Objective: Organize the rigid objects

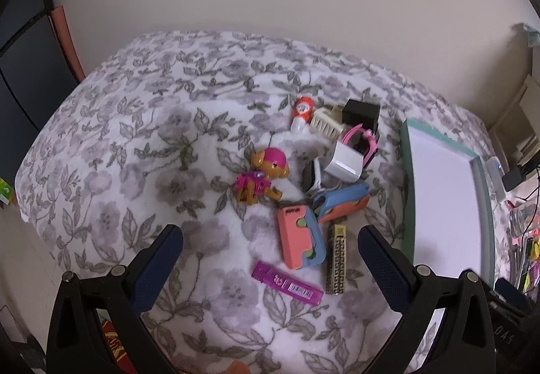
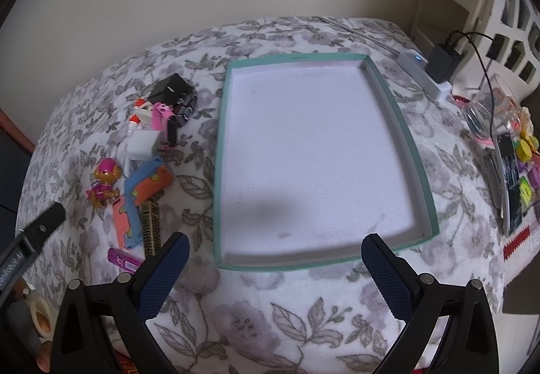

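1. A floral blanket (image 2: 270, 306) in grey and white covered the whole surface, and everything else lay on it.
2. A teal-rimmed tray (image 2: 221, 151) with a white floor sat to the right of the clutter; nothing lay inside it.
3. The right gripper (image 2: 275, 250) hovered over the tray's near edge with its jaws spread wide, holding nothing.
4. The left gripper (image 1: 270, 244) hung over the near end of the pile, its jaws also wide and gripping nothing.
5. The objects to be organized lay bunched left of the tray. A blue and orange case (image 1: 341, 203) leaned against a pink and blue case (image 1: 300, 237), the two touching.
6. A white cube charger (image 1: 344, 163) sat farther back, against a pink strap-like item (image 1: 359, 136) and a black box (image 1: 361, 114).
7. A toy dog (image 1: 263, 176) with a pink cap lay just left of the pile, apart from it.
8. A gold patterned lighter (image 1: 336, 259) lay just beside the pink case, nearest the left gripper.
9. A purple lighter (image 1: 287, 283) lay near the gold one, not touching it.
10. A small red and white bottle (image 1: 301, 112) lay at the far end, next to a cream brush (image 1: 325, 124).
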A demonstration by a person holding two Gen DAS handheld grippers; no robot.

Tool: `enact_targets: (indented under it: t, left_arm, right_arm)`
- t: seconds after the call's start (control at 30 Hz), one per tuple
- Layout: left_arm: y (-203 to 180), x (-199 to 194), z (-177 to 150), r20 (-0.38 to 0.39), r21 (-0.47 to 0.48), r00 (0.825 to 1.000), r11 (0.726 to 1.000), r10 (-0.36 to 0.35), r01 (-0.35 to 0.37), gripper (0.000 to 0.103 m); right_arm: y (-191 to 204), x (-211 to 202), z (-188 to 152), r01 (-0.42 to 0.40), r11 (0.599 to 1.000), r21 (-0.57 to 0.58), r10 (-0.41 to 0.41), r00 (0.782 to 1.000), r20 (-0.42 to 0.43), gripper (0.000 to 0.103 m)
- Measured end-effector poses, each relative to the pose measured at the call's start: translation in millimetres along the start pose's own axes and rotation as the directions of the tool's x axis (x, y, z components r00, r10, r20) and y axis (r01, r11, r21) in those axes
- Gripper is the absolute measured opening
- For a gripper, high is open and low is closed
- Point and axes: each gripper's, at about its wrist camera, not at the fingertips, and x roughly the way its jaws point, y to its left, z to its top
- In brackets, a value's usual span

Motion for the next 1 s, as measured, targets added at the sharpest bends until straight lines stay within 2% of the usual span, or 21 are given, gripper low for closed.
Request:
enact_targets:
  t: [0.1, 0.13, 0.2, 0.27, 0.33, 0.47, 0.53, 0.77, 0.87, 0.97, 1.0]
  left_arm:
    - [5.8, 10.0, 0.3, -0.055, -0.019, 0.997, 0.999, 0.047, -0.048, 0.103]
    - [9.2, 16.1, 0.1, -0.086, -0.035, 0.995, 0.998, 0.045, -0.048, 0.103]
    - [16.9, 30.1, -1.8, -0.159, -0.069, 0.987, 0.997, 0.036, -0.047, 0.103]
    - [24.2, 42.3, -3.8, -0.215, -0.105, 0.976, 0.993, 0.037, -0.061, 0.103]
    - [32.1, 52.4, -5.3, -0.256, -0.141, 0.966, 0.987, 0.041, -0.079, 0.103]
    - [45.7, 71.8, -12.0, -0.338, -0.209, 0.941, 0.973, 0.026, -0.102, 0.103]
    - [48.0, 78.7, -15.5, -0.365, -0.229, 0.931, 0.969, 0.007, -0.096, 0.102]
    - [41.7, 96.5, -24.6, -0.431, -0.23, 0.902, 0.968, -0.011, -0.098, 0.101]
    - [42.2, 105.8, -30.6, -0.437, -0.234, 0.899, 0.968, -0.025, -0.087, 0.099]
    - [35.6, 112.4, -34.9, -0.456, -0.223, 0.89, 0.971, -0.021, -0.091, 0.092]
    - [32.4, 116.6, -33.9, -0.464, -0.223, 0.886, 0.971, -0.025, -0.089, 0.087]
  right_arm:
    - [16.1, 8.6, 1.8, -0.025, 0.998, -0.052, 0.024, 1.0, -0.01, 0.103]
    - [24.7, 14.6, 2.6, 0.008, 0.995, -0.095, -0.008, 1.0, -0.009, 0.103]
    - [36.5, 24.2, 1.6, -0.005, 0.991, -0.136, 0.003, 1.0, -0.015, 0.103]
    - [49.6, 26.2, 0.4, -0.079, 0.987, -0.137, 0.084, 0.996, 0.035, 0.103]
    - [61.1, 33.3, -2.9, -0.09, 0.982, -0.166, 0.097, 0.995, 0.033, 0.103]
    - [76.8, 53.9, -8.5, -0.068, 0.973, -0.222, 0.057, 0.997, -0.056, 0.103]
    - [80.8, 62.1, -9.6, -0.088, 0.969, -0.23, 0.068, 0.993, -0.093, 0.103]
    - [92.8, 72.1, -8.7, -0.139, 0.962, -0.236, 0.112, 0.986, -0.124, 0.098]
    - [98.1, 75.6, -10.7, -0.139, 0.956, -0.257, 0.107, 0.985, -0.135, 0.096]
    - [103.7, 77.8, -12.7, -0.138, 0.95, -0.279, 0.104, 0.985, -0.135, 0.092]
    - [106.2, 79.4, -13.2, -0.14, 0.948, -0.286, 0.105, 0.985, -0.135, 0.092]
